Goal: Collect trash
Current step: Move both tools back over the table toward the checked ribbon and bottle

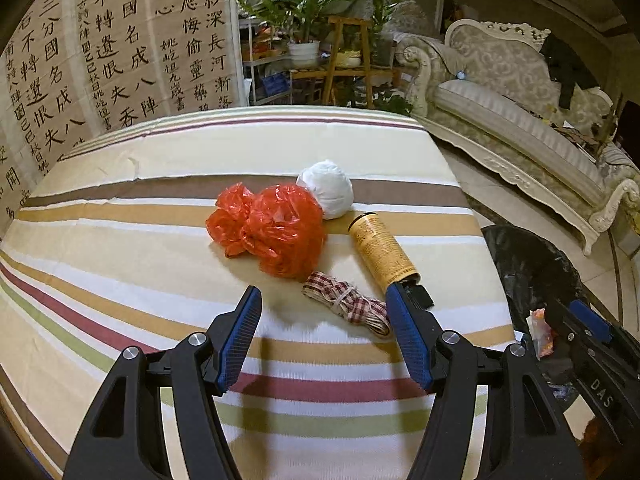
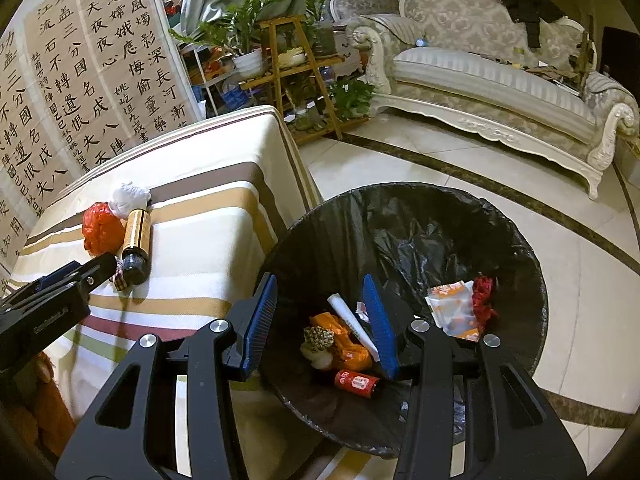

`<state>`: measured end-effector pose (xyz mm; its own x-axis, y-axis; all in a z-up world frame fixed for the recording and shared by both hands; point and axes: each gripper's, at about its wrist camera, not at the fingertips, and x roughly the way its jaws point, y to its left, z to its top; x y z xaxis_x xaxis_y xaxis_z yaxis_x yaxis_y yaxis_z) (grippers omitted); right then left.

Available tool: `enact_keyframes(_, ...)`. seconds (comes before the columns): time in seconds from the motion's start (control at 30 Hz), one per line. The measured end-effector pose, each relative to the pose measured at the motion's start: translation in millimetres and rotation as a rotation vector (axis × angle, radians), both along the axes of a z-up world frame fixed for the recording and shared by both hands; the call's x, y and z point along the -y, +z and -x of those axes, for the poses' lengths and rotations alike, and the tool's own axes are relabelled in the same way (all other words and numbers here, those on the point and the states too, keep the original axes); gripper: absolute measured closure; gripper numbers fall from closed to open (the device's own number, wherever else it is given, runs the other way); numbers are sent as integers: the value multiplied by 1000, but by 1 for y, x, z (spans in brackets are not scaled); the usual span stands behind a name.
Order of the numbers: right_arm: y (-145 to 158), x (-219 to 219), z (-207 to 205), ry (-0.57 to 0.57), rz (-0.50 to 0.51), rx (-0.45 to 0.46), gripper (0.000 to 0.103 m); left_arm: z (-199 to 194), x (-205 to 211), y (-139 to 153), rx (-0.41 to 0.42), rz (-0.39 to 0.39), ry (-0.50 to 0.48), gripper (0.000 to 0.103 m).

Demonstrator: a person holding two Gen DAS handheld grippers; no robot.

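On the striped tablecloth (image 1: 120, 216) lie a crumpled red plastic bag (image 1: 268, 228), a white paper ball (image 1: 328, 190), a yellow bottle with a black cap (image 1: 382, 250) and a bundle of checked ribbon (image 1: 348, 302). My left gripper (image 1: 322, 298) hangs open just short of the ribbon, nothing between its fingers. My right gripper (image 2: 320, 286) is open and empty above the black-lined trash bin (image 2: 400, 216), which holds several wrappers and a small red can (image 2: 356, 384). The same bag (image 2: 102, 228), ball (image 2: 128, 196) and bottle (image 2: 136, 240) show in the right wrist view.
The bin (image 1: 532, 268) stands on the tiled floor off the table's right edge. A cream sofa (image 2: 492, 84) lines the far right wall. A plant stand with potted plants (image 2: 280, 60) and a calligraphy screen (image 2: 80, 80) stand behind the table.
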<state>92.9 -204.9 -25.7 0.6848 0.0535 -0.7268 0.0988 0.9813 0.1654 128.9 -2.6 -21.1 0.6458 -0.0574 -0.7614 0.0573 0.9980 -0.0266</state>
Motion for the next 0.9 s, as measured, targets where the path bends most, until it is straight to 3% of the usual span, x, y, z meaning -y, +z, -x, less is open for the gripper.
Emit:
enact_keyframes(0.7, -5, -17, -5, 39, -10, -21, 59, 2, -15, -8, -54, 5, -25, 40)
enact_keyframes(0.83, -4, -20, -4, 45, -11, -18, 59, -2, -9, -9, -51, -7, -52, 50)
enact_keyframes(0.9, -1, -22, -3, 47, -9, -13, 59, -1, -7, -8, -39, -13, -71, 61)
